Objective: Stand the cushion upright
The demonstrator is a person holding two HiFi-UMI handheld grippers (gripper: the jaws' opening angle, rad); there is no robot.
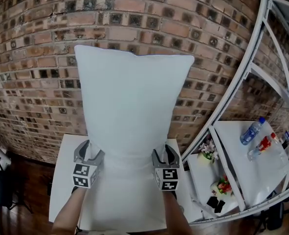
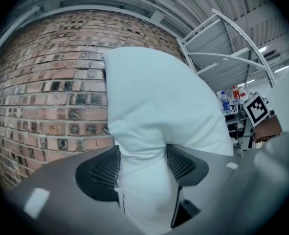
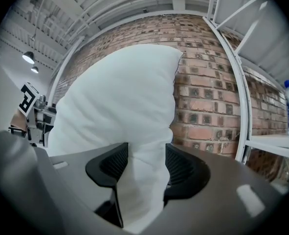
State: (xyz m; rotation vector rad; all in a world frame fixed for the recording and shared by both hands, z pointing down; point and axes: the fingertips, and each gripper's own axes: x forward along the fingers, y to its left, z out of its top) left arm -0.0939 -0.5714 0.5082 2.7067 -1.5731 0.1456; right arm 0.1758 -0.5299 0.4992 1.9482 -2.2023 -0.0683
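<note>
white cushion (image 1: pixel 132 106) stands upright on the white bench (image 1: pixel 66 180), its back to the brick wall (image 1: pixel 36 58). left claw (image 1: pixel 89 153) is at the cushion's lower left edge and right claw (image 1: pixel 165 155) at its lower right edge, both low, near the bench top. in the left gripper view the mesh pads (image 2: pixel 102 173) press on a fold of cushion fabric, which narrows between them. the right gripper view shows the same pinch. bottles (image 1: pixel 252 131) stand on a white shelf to the right, well apart from the cushion.
</note>
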